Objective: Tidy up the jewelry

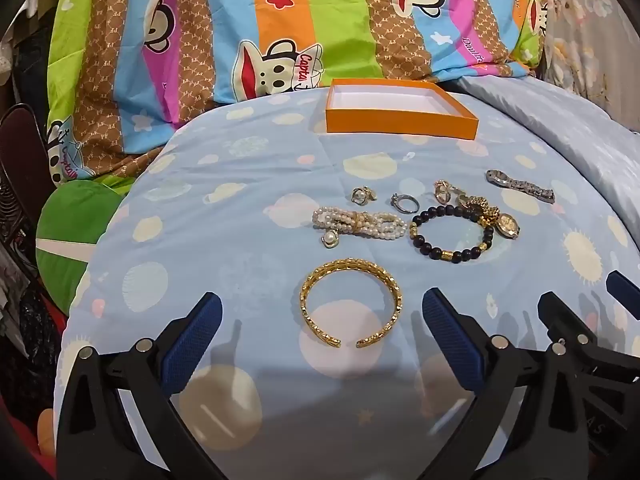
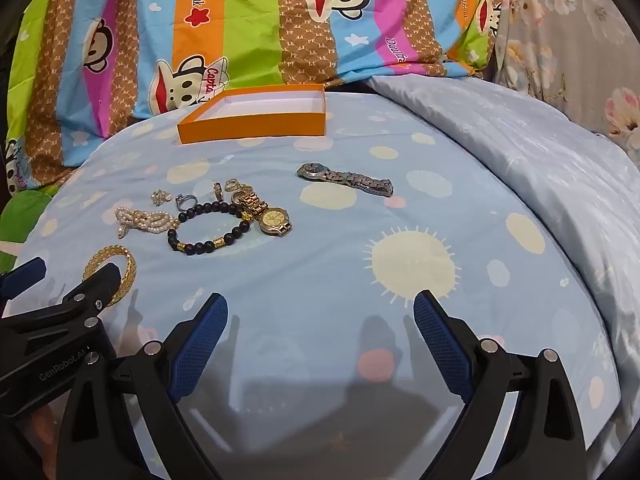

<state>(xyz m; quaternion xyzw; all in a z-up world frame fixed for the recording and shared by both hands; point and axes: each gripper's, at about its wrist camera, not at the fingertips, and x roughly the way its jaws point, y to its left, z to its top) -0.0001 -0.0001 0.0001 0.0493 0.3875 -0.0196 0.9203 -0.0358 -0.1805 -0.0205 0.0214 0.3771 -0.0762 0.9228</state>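
Observation:
An empty orange box (image 1: 400,120) (image 2: 252,124) sits at the far side of the blue bedsheet. Jewelry lies before it: a gold cuff bangle (image 1: 394,292) (image 2: 130,270), a pearl bracelet (image 1: 356,222) (image 2: 146,218), a black bead bracelet (image 1: 452,255) (image 2: 208,246), a gold watch (image 1: 506,224) (image 2: 274,218), a silver watch (image 1: 520,186) (image 2: 346,179), rings and earrings (image 1: 404,202). My left gripper (image 1: 322,312) stands open just short of the bangle, nothing between its fingers. My right gripper (image 2: 321,312) stands open over bare sheet, right of the pile.
A striped cartoon-monkey pillow (image 1: 260,32) (image 2: 240,20) lies behind the box. A rumpled pale blue quilt (image 2: 540,152) rises at the right. A green cushion (image 1: 68,232) and a dark chair (image 1: 20,148) sit off the bed's left edge.

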